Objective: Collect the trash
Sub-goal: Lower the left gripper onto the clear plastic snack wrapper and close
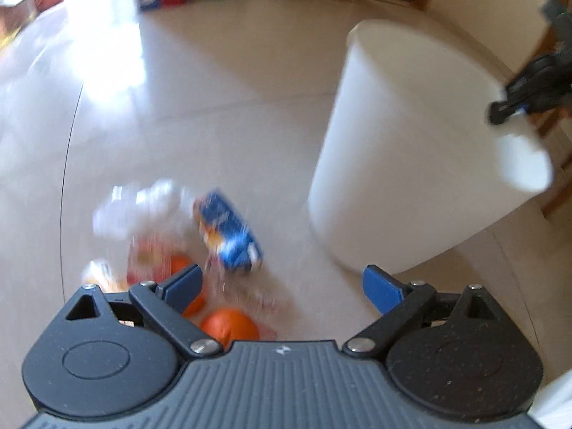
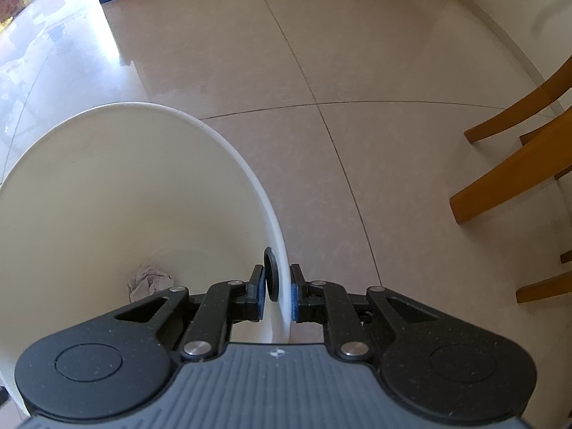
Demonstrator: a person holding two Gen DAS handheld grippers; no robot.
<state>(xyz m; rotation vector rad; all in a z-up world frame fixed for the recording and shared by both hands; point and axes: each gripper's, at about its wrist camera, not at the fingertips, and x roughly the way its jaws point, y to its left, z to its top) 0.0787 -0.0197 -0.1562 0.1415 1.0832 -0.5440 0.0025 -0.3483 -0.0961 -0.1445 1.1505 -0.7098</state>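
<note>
Right gripper (image 2: 278, 295) clamped on the rim of the white bin (image 2: 107, 193) — one finger inside the wall, one outside. A crumpled paper ball (image 2: 148, 281) lies at the bin's bottom. Left gripper (image 1: 282, 286) has its jaws wide apart, nothing between them, above the floor litter: a blue carton (image 1: 228, 236), blurred white wrapping (image 1: 143, 207), orange peels (image 1: 228, 325). Bin stands just right of the litter — tiled floor (image 2: 357, 71), wooden chair legs (image 2: 511, 178) near.
</note>
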